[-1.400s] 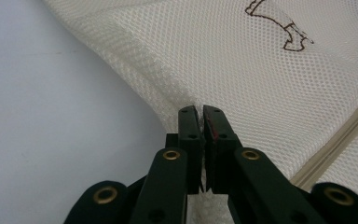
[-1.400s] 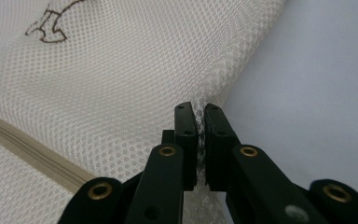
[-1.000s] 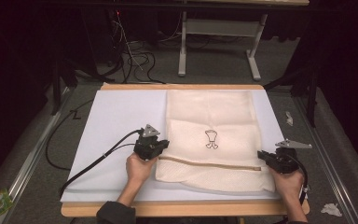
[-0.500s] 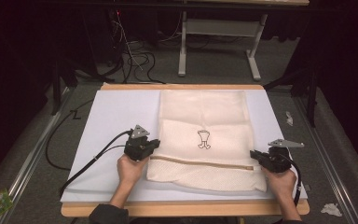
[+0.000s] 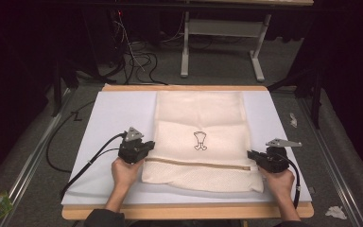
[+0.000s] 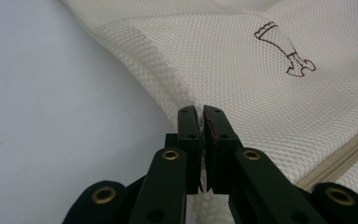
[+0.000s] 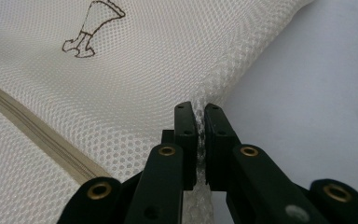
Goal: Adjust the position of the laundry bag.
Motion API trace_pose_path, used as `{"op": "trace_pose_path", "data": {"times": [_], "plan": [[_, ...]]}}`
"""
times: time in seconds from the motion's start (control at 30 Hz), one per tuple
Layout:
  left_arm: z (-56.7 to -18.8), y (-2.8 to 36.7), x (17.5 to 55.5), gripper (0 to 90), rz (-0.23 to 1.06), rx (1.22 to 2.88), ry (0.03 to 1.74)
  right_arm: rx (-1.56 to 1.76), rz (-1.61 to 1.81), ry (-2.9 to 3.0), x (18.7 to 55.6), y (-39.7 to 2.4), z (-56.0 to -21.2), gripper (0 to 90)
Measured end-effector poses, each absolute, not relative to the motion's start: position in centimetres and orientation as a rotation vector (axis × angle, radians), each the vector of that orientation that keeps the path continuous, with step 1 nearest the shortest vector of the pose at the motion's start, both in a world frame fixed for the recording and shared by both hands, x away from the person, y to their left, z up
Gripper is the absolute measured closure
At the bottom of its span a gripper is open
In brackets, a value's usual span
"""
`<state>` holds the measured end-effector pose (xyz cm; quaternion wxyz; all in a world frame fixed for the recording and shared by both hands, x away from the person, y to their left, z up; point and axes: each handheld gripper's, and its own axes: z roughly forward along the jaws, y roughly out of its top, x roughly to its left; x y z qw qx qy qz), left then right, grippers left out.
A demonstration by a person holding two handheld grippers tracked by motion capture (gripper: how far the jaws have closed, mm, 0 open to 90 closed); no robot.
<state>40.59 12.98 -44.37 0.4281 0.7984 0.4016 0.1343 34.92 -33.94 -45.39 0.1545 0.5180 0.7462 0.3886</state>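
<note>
A cream mesh laundry bag (image 5: 199, 118) with a small brown sock drawing (image 5: 199, 141) and a tan zipper (image 5: 196, 164) lies flat on the white board (image 5: 108, 118). My left gripper (image 5: 145, 150) is shut on the bag's left edge, mesh pinched between its pads (image 6: 199, 116). At the bag's right edge my right gripper (image 5: 251, 156) is also shut, with mesh squeezed between its jaws (image 7: 199, 114). The bag (image 6: 261, 84) stretches away from the left jaws; the zipper (image 7: 37, 135) runs to the left of the right jaws.
The board rests on a wooden table (image 5: 184, 213). Black cables (image 5: 80, 161) trail left from the left gripper. Beyond the table are a metal stand (image 5: 222, 42) and floor cables (image 5: 137, 61). Paper scraps (image 5: 335, 212) lie on the floor at right.
Both hands have drawn the bag toward the table's near edge and a little to the left; the bag's lower part has slid nearer with them. Both grips stay shut on the mesh.
</note>
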Motion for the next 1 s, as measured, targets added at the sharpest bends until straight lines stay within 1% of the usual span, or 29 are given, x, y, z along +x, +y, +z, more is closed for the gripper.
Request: {"op": "trace_pose_path", "data": {"times": [0.23,0.3,0.53,1.0], "plan": [[-44.5,13.8,40.5,85.7,0.353,1.990,1.015,1.473,1.139,2.153,35.4,-33.1,-45.7,87.0],[-44.4,14.1,40.6,85.7,0.395,2.003,1.024,1.470,1.135,2.164,35.7,-32.8,-45.7,87.0],[-44.5,14.7,40.7,85.6,0.434,2.030,1.041,1.437,1.141,2.165,36.2,-31.6,-45.2,87.0],[-44.8,16.3,41.6,85.2,0.484,2.020,1.115,1.428,1.148,2.180,38.0,-29.3,-45.5,87.0]]}}
